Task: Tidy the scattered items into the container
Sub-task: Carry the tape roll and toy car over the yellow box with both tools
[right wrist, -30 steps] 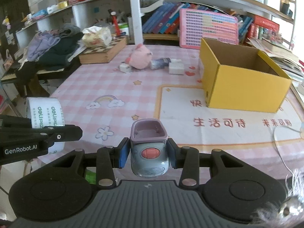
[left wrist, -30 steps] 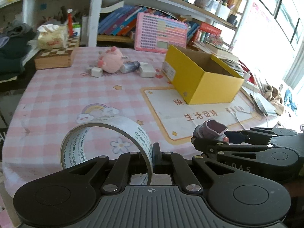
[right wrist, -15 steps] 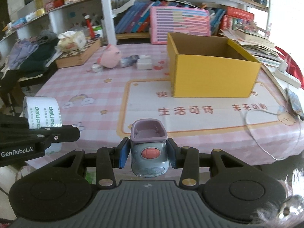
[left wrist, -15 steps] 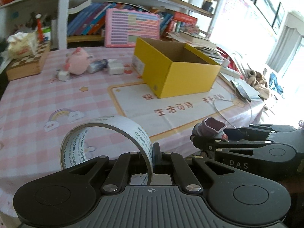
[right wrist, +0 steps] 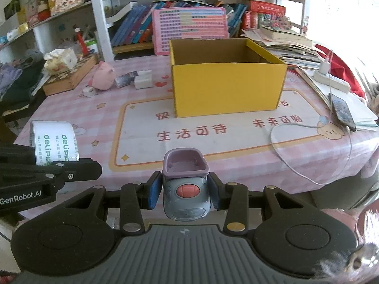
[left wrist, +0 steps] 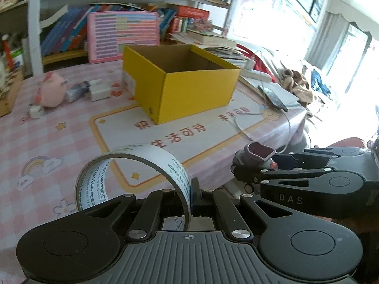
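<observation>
Looking along the left gripper (left wrist: pixel 192 197), we see its jaws pressed together on the wall of a wide white roll of adhesive tape printed with green lettering (left wrist: pixel 132 177), which arches up and to the left of the fingers above the near edge of the bench (left wrist: pixel 47 127), a surface under a pink checked cloth. Beyond it stands the open yellow cardboard box (left wrist: pixel 189 90), upright on a white mat with orange characters (left wrist: pixel 180 137); its inside looks bare as far as we can see. To the left of the box lie a pink plush pig (left wrist: pixel 53 91), a small dark packet (left wrist: pixel 77 91) and a white block (left wrist: pixel 99 91), close together. At the right, the right gripper (left wrist: pixel 251 163) carries a toy at its tip.

Turning to the right wrist view, we see the right gripper (right wrist: pixel 183 190) with its jaws narrowly apart and clamped on the sides of a small grey and mauve plastic toy car with a red oval button (right wrist: pixel 186 189), held above the bench's near edge. The yellow box (right wrist: pixel 227 90) sits well ahead, its open top facing up. The left gripper (right wrist: pixel 59 172) shows at the left edge with the tape roll (right wrist: pixel 53 143) rising behind it. A black phone (right wrist: pixel 342 111) and a white cable (right wrist: pixel 308 127) lie to the right of the box.
</observation>
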`<state>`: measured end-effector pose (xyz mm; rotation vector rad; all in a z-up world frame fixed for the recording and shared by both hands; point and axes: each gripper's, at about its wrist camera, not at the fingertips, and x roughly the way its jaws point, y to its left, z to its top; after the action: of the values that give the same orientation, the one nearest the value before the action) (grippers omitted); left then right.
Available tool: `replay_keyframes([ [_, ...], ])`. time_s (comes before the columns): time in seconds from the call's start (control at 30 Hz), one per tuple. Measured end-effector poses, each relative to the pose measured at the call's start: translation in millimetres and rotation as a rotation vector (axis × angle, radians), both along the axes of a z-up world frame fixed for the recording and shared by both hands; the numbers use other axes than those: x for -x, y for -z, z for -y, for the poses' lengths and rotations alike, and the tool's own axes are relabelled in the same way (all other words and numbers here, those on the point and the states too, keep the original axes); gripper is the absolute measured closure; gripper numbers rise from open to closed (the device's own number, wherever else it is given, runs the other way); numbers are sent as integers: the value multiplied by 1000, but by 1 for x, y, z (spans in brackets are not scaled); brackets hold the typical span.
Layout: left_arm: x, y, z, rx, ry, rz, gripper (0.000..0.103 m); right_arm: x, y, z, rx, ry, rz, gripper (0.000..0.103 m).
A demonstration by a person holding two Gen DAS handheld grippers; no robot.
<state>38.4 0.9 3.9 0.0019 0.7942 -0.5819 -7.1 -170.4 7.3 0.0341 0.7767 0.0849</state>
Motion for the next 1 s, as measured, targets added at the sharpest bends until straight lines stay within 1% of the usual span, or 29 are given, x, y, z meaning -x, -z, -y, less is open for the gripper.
replay_keyframes([
  [0.33, -6, -1, 22, -16, 104, 20, 100, -8, -1, 16, 4, 52, -2, 64],
  [0.7, -27, -1, 33, -11, 141, 37, 100, -27, -1, 22, 13, 59, 4, 64],
  [1.0, -51, 1, 40, -11, 164, 46, 100, -60, -1, 26, 14, 48, 10, 64],
])
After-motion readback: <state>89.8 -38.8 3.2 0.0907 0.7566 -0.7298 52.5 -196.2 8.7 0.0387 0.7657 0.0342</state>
